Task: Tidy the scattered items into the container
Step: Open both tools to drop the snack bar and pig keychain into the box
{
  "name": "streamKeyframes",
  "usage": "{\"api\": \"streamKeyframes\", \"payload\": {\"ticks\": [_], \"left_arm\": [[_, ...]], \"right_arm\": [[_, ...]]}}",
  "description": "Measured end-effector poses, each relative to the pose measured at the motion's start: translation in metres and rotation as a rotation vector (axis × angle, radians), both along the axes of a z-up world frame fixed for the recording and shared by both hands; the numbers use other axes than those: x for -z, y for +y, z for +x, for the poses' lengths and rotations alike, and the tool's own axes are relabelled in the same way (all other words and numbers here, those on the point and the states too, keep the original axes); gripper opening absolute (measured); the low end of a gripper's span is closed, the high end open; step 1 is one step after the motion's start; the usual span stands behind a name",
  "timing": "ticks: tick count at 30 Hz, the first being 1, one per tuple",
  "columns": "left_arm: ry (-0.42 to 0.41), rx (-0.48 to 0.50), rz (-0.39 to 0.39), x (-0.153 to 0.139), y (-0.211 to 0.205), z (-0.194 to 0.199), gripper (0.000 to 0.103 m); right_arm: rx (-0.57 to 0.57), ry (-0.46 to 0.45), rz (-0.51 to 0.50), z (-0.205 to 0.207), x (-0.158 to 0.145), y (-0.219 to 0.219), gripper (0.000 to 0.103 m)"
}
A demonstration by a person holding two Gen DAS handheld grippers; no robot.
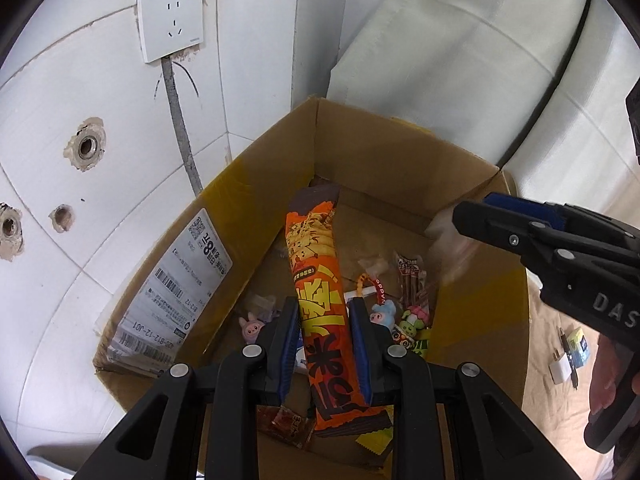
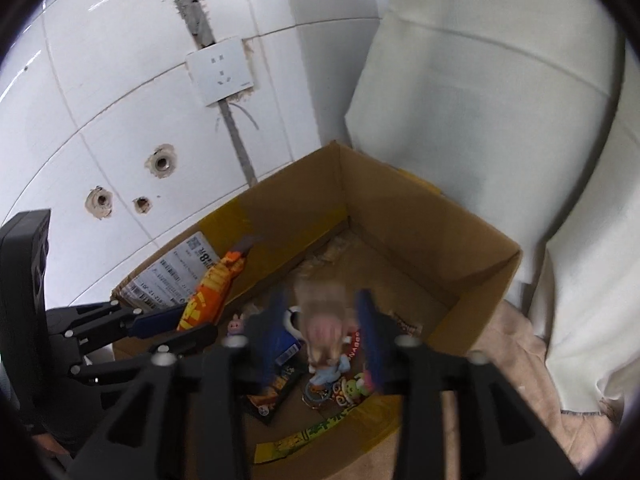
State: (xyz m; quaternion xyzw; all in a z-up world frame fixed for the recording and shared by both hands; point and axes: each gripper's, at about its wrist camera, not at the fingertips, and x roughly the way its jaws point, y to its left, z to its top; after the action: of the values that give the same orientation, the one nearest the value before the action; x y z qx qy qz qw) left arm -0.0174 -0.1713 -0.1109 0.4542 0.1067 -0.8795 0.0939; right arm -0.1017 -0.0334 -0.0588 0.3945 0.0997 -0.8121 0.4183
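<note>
Long orange snack pack (image 1: pixel 320 312) between left fingers (image 1: pixel 290 340), over cardboard box (image 1: pixel 400 152); grip unclear.

- My left gripper (image 1: pixel 326 344) is matt black plastic with blue pads and bright metal pivot pins; it pinches a glossy orange snack wrapper (image 1: pixel 320 308) of crinkled foil-like film.
- My right gripper (image 2: pixel 324 332) has the same matt black plastic.
- The cardboard box (image 1: pixel 400 152) is plain brown paperboard, dull and slightly rough, with shiny yellowish tape and a smooth paper shipping label (image 1: pixel 176 292).
- The wall tiles (image 1: pixel 60 92) are glossy white; the socket plate (image 1: pixel 170 22) is smooth plastic.
</note>
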Motion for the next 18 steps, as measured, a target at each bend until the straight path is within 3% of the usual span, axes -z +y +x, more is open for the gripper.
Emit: {"api": "streamKeyframes", "payload": {"ticks": [2,6,15,17,18], "left_arm": [[-0.004,0.007,-0.001,0.0,0.002,-0.001,0.026],[-0.011,0.015,-0.007,0.001,0.005,-0.004,0.026],[-0.065,0.035,-0.029,0.007,0.013,-0.018,0.027],[-0.063,0.029,-0.023,0.007,0.014,-0.02,0.033],[-0.063,0.027,-0.022,0.006,0.015,-0.02,0.049]], "right_arm": [[0.01,-0.001,-0.013,-0.001,-0.003,0.003,0.072],[0.043,0.027,-0.016,-0.002,-0.009,0.013,0.075],[0.169,-0.012,-0.064,-0.011,-0.011,0.075,0.083],[0.197,-0.012,-0.065,-0.012,-0.01,0.09,0.083],[0.213,-0.014,-0.07,-0.013,-0.01,0.099,0.083]]}}
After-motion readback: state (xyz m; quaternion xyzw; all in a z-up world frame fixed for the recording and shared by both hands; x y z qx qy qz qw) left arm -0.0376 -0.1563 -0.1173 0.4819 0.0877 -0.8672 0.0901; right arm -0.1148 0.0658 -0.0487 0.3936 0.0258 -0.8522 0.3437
